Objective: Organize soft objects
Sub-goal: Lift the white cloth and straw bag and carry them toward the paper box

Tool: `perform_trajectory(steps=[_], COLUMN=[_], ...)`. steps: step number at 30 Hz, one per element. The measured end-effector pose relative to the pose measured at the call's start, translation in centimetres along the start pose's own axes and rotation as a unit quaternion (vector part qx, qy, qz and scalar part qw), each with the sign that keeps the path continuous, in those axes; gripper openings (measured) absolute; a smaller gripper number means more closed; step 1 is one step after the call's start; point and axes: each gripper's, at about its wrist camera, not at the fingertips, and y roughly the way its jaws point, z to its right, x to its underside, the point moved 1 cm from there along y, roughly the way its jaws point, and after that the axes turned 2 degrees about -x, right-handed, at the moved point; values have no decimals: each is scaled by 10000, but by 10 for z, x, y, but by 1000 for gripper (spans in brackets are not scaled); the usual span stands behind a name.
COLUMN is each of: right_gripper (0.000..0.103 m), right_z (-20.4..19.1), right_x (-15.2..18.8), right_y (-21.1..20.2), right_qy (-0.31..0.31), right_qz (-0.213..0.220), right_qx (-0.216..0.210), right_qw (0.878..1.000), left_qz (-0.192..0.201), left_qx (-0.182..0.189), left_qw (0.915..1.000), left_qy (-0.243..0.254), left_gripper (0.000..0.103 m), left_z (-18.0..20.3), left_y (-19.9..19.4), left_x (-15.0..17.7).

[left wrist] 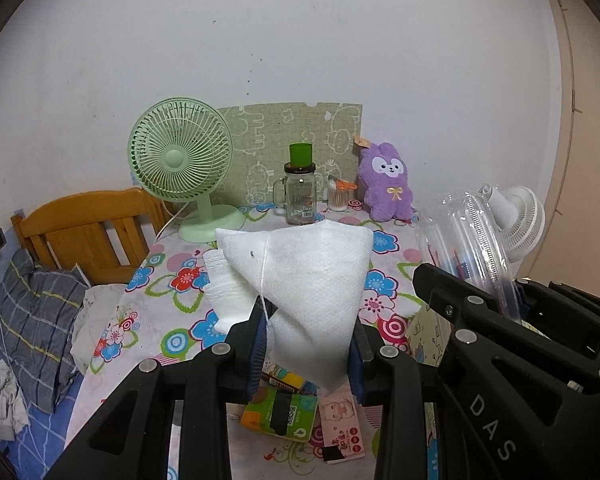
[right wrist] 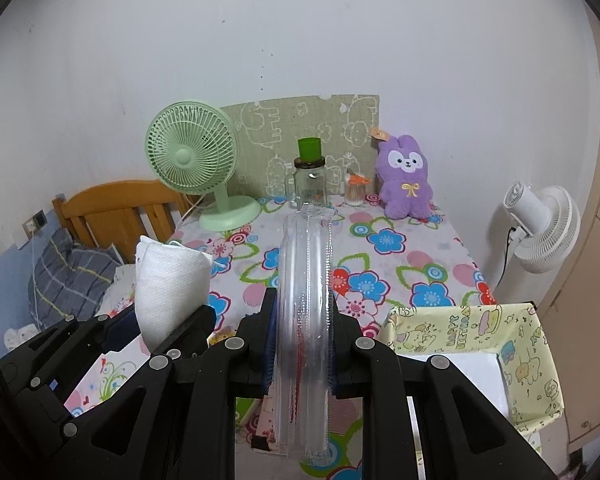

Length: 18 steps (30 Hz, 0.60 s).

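Face mask is gripped in the left claw, a clear plastic pouch in the right claw; both are held above the worktop, and placing into the yellow box beside the right claw appears due next.

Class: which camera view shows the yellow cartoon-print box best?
The right wrist view: the yellow cartoon-print box shows its open top, rim and white inside at lower right. The left wrist view shows only a sliver of it behind the right gripper.

Right gripper clamps a clear plastic pack upright above the floral tabletop. Left gripper at near left holds white fabric (crumpled). Purple plush far right.
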Motion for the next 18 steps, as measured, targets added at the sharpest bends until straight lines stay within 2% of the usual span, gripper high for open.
perform_trajectory(steps=[18], right_gripper=[23], right_z=[33], right_x=[-3], right_y=[-1], right_qy=[47], right_qz=[24], right_qx=[43], right_qw=[10000], left_qz=[15], left_qx=[87], left_qw=[10000], left_qy=[24], left_gripper=[34], left_z=[33], left_y=[10], left_x=[-6])
